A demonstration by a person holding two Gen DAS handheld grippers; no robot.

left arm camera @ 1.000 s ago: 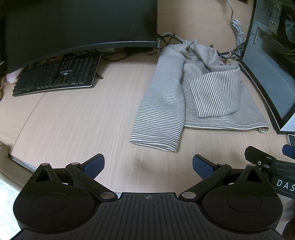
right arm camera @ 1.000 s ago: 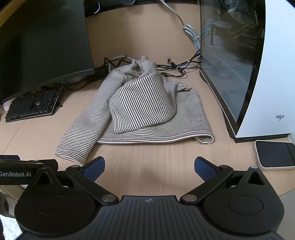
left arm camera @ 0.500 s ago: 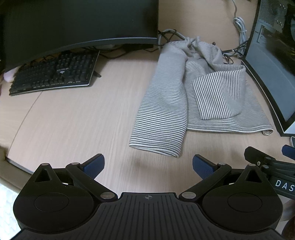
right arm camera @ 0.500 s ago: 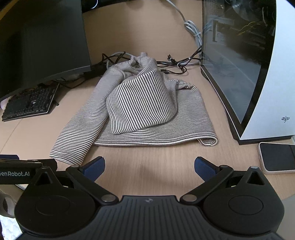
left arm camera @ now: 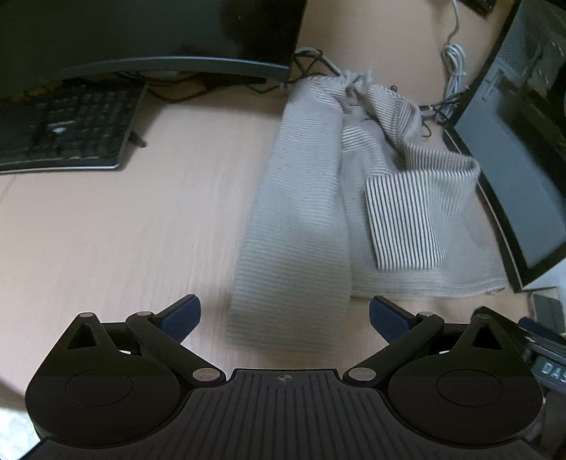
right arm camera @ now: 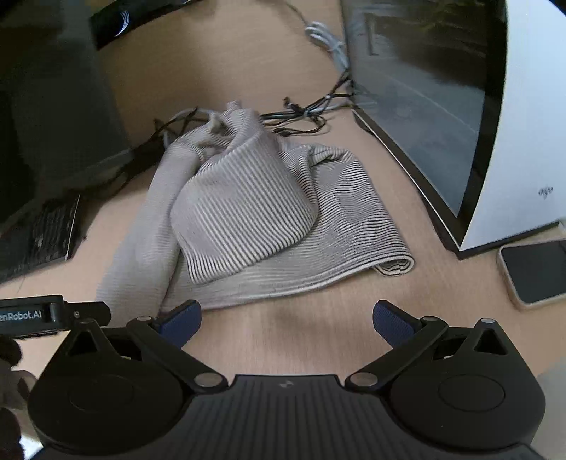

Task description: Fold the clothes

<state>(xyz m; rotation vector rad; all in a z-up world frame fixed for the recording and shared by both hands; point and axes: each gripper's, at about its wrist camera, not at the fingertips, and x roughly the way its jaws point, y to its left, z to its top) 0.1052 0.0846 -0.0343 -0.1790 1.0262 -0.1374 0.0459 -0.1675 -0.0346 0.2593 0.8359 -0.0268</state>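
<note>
A grey-and-white striped garment (left arm camera: 318, 198) lies crumpled on the wooden desk, one sleeve stretched toward me and another folded across its body. It also shows in the right wrist view (right arm camera: 261, 219). My left gripper (left arm camera: 284, 316) is open and empty, its jaws on either side of the near sleeve cuff (left arm camera: 288, 318), just above it. My right gripper (right arm camera: 286, 318) is open and empty over bare desk just in front of the garment's bottom hem (right arm camera: 318, 279).
A monitor (left arm camera: 141, 32) and keyboard (left arm camera: 67, 134) stand at the back left. A computer case (right arm camera: 460, 106) stands on the right, cables (right arm camera: 311, 113) behind the garment. A phone (right arm camera: 534, 272) lies at the right by the case.
Both grippers have moved forward toward the garment. The left one has come right up to the sleeve cuff; the right one has come close to the hem. Both stayed open.
</note>
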